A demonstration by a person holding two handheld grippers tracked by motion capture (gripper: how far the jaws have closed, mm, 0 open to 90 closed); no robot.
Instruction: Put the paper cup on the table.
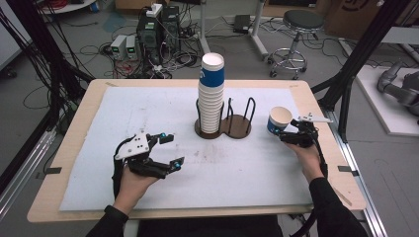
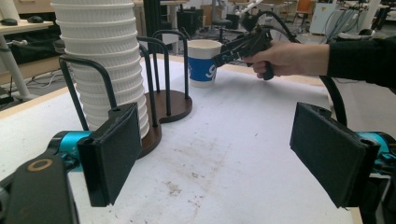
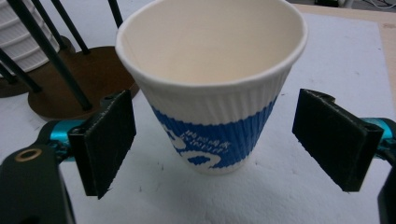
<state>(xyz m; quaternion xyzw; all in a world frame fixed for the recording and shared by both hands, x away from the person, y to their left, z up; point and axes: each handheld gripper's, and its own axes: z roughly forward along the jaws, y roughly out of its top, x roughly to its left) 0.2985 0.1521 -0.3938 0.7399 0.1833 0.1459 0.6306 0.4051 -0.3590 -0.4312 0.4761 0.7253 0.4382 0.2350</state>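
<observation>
The paper cup [image 3: 212, 88] stands upright on the white table cover [image 1: 148, 128], at your right, well apart from the cup stack [image 1: 211, 94]. Its wall is ribbed: a white band runs under the rolled rim, and a blue band with white print wraps the lower part. The inside is plain cream and smooth. The cup tapers toward its base.

Your right gripper [image 1: 288, 136] has its flat black pads on either side of the cup, with a clear gap on each side; the jaws stand apart and clamp nothing. The pads look rough and rubbery, mounted on blue metal carriers.

Your left gripper [image 1: 169, 150] rests low over the cover at your left, jaws apart, with nothing between them. A grey three-cornered plate sits on top of it.

The stack consists of nested ribbed white cups, the top one showing a blue band. It sits in a holder [image 1: 236, 126] made of two joined round wooden discs, dark brown, with thin black wire hoops rising from them. The disc nearer the single cup is empty. The cover is matte and scuffed with faint grey marks.
</observation>
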